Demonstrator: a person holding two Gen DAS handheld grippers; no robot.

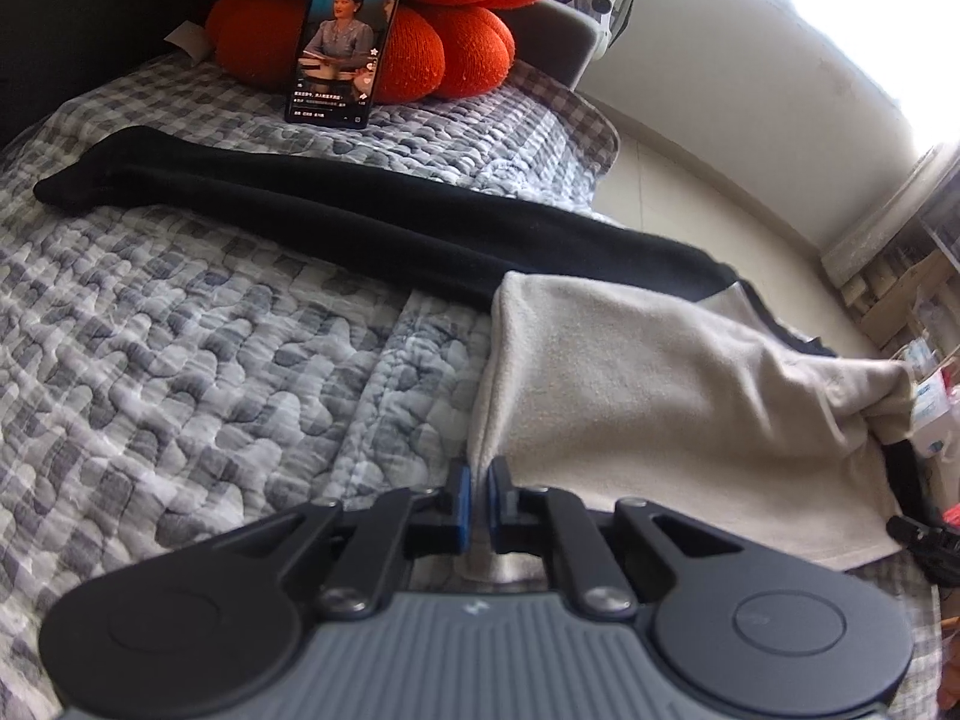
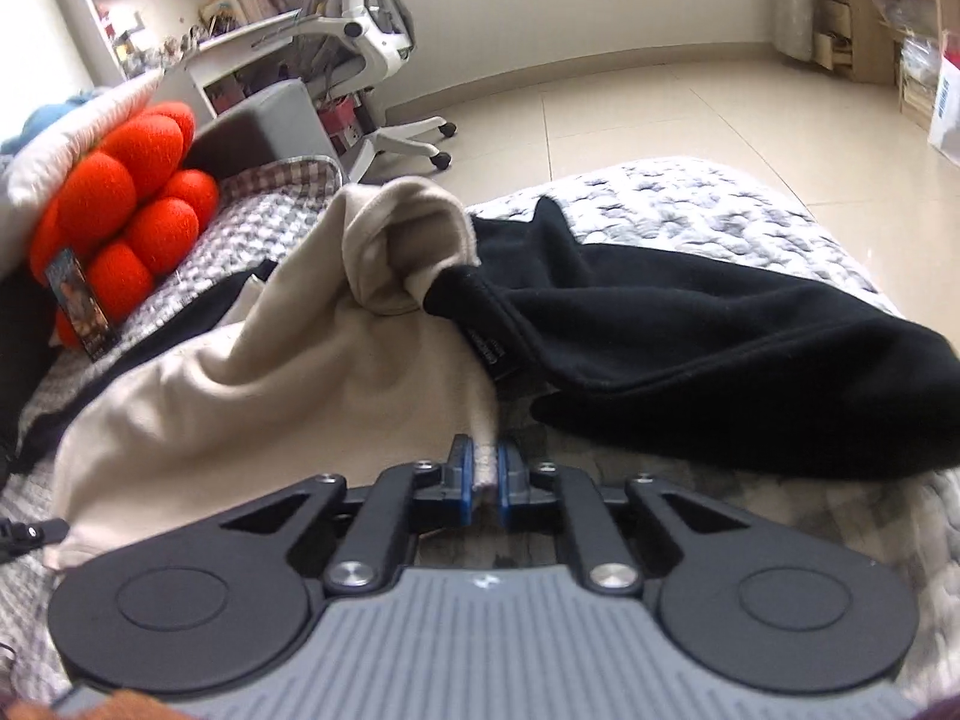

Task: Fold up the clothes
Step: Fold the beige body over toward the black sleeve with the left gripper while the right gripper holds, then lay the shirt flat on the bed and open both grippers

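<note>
A garment, black outside with a beige lining, lies on a grey patterned quilt. Its beige part [image 1: 660, 384] is turned up toward me, and a long black leg [image 1: 360, 210] stretches away to the left. My left gripper [image 1: 478, 480] is shut on the near left edge of the beige fabric. In the right wrist view the beige fabric [image 2: 252, 372] bunches at left and the black part [image 2: 720, 348] spreads to the right. The right gripper [image 2: 486, 468] is shut on a beige edge, which shows between its blue pads. The right gripper's finger [image 1: 906, 468] shows at the left view's right edge.
A phone [image 1: 345, 42] with a lit screen leans on an orange knotted cushion [image 1: 420, 30] at the far end of the quilt [image 1: 180, 360]. Beyond the bed are tiled floor [image 2: 660, 114], a white office chair [image 2: 372, 30] and shelves [image 2: 150, 0].
</note>
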